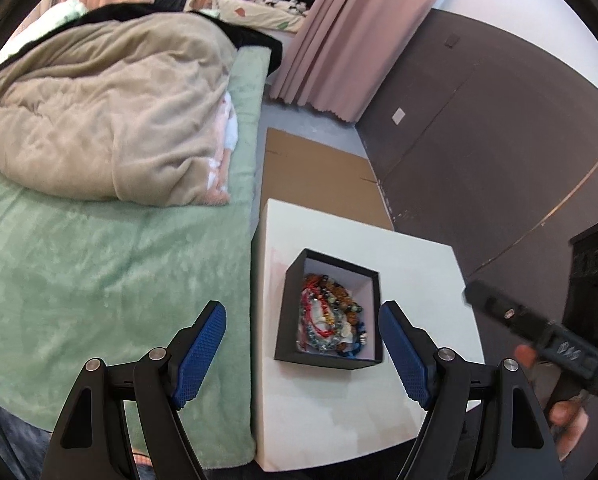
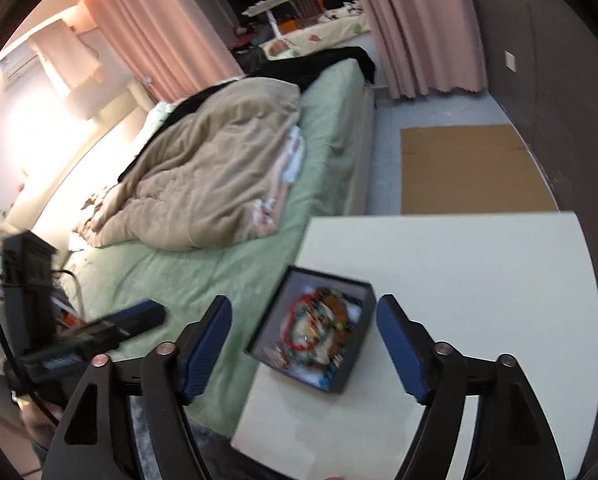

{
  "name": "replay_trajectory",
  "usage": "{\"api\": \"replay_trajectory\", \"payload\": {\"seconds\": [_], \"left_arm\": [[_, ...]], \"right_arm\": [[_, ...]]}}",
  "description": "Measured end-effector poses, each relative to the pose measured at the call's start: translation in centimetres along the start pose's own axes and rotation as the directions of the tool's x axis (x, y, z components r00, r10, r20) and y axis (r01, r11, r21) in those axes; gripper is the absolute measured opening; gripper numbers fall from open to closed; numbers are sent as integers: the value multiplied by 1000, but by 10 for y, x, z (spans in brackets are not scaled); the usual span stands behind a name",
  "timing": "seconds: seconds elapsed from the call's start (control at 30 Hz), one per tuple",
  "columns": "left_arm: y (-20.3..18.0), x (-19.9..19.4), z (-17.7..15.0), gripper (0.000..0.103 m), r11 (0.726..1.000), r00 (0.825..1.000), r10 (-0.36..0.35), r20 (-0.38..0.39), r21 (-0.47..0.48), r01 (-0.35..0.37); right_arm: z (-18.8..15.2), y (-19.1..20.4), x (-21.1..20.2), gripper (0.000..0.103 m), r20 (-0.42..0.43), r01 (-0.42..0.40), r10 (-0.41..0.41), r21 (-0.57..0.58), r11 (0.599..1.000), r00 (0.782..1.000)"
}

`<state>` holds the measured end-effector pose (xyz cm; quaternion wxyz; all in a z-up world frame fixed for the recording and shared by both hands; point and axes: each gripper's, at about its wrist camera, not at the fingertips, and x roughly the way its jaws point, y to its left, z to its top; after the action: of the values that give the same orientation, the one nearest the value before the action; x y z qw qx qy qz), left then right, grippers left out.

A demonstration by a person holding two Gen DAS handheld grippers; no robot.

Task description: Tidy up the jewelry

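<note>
White table (image 1: pixel 415 264) beside the bed (image 1: pixel 111 264) carries a black box (image 1: pixel 283 320) of tangled beaded jewelry (image 1: pixel 331 316), single pieces indistinguishable; above the box, left gripper (image 1: pixel 303 312) and right gripper (image 2: pixel 303 308) both hover, jaws spread, empty.

A bed (image 1: pixel 111 264) with a pale green cover fills the left of the room, a rumpled beige comforter (image 1: pixel 107 112) heaped across it. Just beside the bed stands a white counter (image 1: pixel 419 280). Beyond it, a flat sheet of brown cardboard (image 1: pixel 319 172) lies on the grey floor (image 2: pixel 387 152) along a dark brown wall (image 1: pixel 479 100). Pink curtains (image 1: pixel 339 36) hang at the far end. In the right wrist view, warm light glares on the white wall (image 2: pixel 39 132) behind the bed.
</note>
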<state>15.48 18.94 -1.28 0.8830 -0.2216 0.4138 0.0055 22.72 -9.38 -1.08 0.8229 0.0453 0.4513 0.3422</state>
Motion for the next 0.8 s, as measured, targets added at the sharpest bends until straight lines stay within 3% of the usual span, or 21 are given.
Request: {"api": "replay_trajectory", "payload": {"seconds": [0.33,0.6,0.8], "left_arm": [[-42,-30,-20,94,994,998,32,53,106,-37],[-82,-49,-51,98,983,997,18,70,179,-31],[-103,-61,-76,99,972,996,22,88,231,-42]], "right_arm": [[-36,-17,-57,103,66,45,-49,63,997,997],[-64,-34,-109,103,138,127,-140,100,987,981],[-85,-46,-139,103,134,175,-189,111,978,973]]}}
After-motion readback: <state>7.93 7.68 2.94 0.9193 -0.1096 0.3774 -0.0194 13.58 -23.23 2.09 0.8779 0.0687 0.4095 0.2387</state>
